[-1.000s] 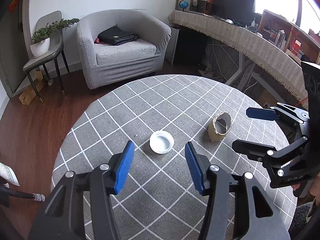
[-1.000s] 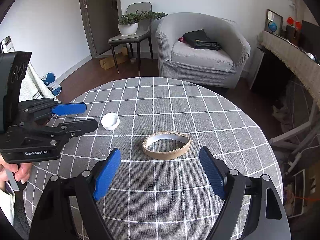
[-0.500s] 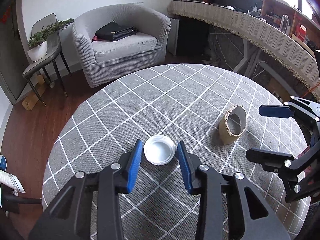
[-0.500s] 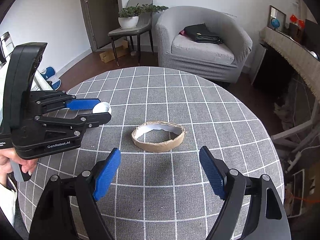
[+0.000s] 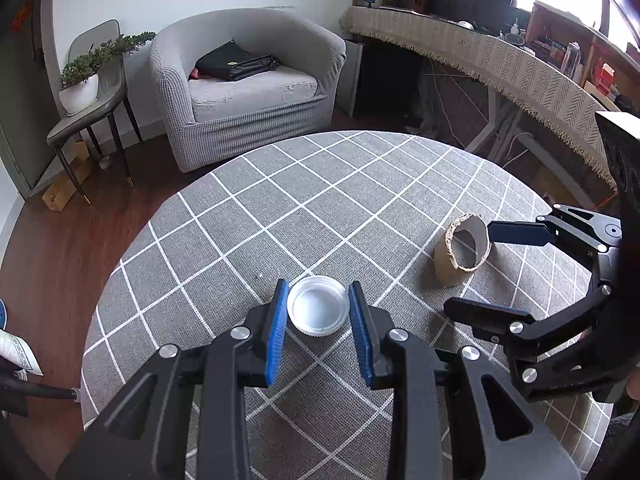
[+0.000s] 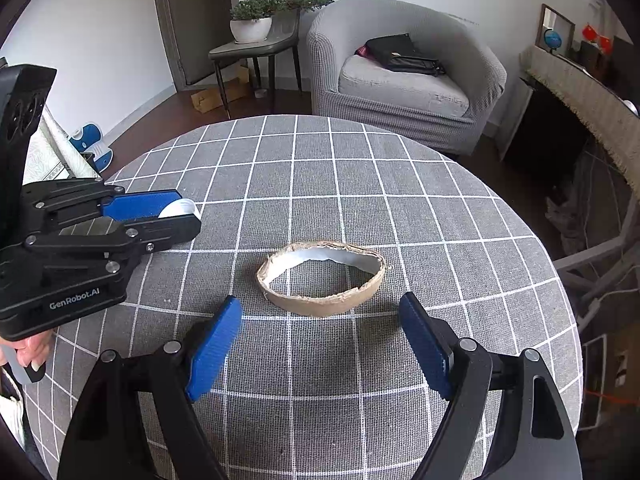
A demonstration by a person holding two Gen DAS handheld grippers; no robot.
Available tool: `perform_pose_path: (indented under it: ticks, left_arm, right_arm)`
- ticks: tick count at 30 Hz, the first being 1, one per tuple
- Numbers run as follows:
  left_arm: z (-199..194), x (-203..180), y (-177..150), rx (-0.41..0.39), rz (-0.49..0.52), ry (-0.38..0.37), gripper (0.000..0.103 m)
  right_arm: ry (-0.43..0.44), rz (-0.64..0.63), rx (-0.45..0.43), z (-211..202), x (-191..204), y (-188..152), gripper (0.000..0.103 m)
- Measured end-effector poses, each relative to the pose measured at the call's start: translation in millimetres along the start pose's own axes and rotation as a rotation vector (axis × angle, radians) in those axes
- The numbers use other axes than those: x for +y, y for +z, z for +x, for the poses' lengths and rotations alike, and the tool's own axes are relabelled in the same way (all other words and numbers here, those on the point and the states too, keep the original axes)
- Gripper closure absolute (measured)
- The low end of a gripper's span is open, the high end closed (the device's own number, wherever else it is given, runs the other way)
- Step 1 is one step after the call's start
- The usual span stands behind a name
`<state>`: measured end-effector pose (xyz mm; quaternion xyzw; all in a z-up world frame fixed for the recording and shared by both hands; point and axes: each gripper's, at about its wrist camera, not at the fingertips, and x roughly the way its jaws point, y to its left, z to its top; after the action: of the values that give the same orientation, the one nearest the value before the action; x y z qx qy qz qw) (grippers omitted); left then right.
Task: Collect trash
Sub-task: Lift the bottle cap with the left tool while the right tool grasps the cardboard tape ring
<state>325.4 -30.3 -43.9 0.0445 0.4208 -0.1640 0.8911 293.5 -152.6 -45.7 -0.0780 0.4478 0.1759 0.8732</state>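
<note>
A white plastic lid (image 5: 318,310) lies on the round grey checked table (image 5: 328,200). My left gripper (image 5: 318,300) is shut on the lid, its blue pads touching both sides; the right wrist view also shows the lid (image 6: 180,208) between them. A torn brown cardboard ring (image 6: 322,278) lies mid-table, also in the left wrist view (image 5: 464,250). My right gripper (image 6: 320,320) is open, its fingertips just short of the ring on either side; it also shows in the left wrist view (image 5: 480,272).
A grey armchair (image 5: 244,84) with a black bag (image 5: 236,66) stands beyond the table. A chair with a potted plant (image 5: 86,80) is at the far left. A long cloth-covered desk (image 5: 500,56) runs along the right. Wooden floor surrounds the table.
My left gripper moved forward around the white lid and closed on it. My right gripper moved closer to the cardboard ring and stayed open.
</note>
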Motion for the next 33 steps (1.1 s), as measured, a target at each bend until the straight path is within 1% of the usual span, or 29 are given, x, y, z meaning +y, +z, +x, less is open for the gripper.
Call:
perform_pose_path:
  ticks: [3, 5, 6, 8, 11, 18, 21, 24, 33]
  left_arm:
    - [-7.8, 1.4, -6.4, -0.015, 0.009, 0.023, 0.071]
    - [-13.8, 3.2, -10.0, -0.023, 0.009, 0.012, 0.071]
    - [-16.7, 3.5, -11.7, -0.027, 0.006, 0.003, 0.071]
    - [-22.4, 6.1, -14.3, -0.031, -0.006, -0.009, 0.071]
    - [-30.9, 8.9, -22.2, -0.038, -0.029, -0.022, 0.071]
    - [-49.8, 9.0, -43.4, -0.026, -0.011, 0.015, 0.071]
    - [-58.8, 9.4, -49.4, -0.03, -0.026, 0.019, 0.071]
    - [-68.5, 5.2, -57.4, -0.035, -0.028, 0.025, 0.071]
    - [-99.6, -9.4, -86.6, -0.045, -0.052, 0.044, 0.071]
  right_arm:
    - [-0.017, 0.014, -0.002, 2.6, 1.0, 3.7, 0.021]
    - [-0.024, 0.022, 0.001, 4.8, 1.3, 6.6, 0.022]
    - [-0.029, 0.025, -0.001, 5.5, 1.7, 8.1, 0.024]
    - [-0.025, 0.033, -0.002, 6.7, 2.2, 10.8, 0.032]
    - [-0.029, 0.04, -0.011, 7.2, 4.1, 11.9, 0.041]
    - [-0.037, 0.043, -0.012, 5.3, 11.5, 11.0, 0.042]
    - [-0.039, 0.054, -0.024, -1.2, 13.8, 7.5, 0.042]
    - [-0.029, 0.067, -0.032, -8.0, 17.9, 1.1, 0.042]
    - [0.001, 0.045, -0.044, -28.2, 43.8, -27.6, 0.042]
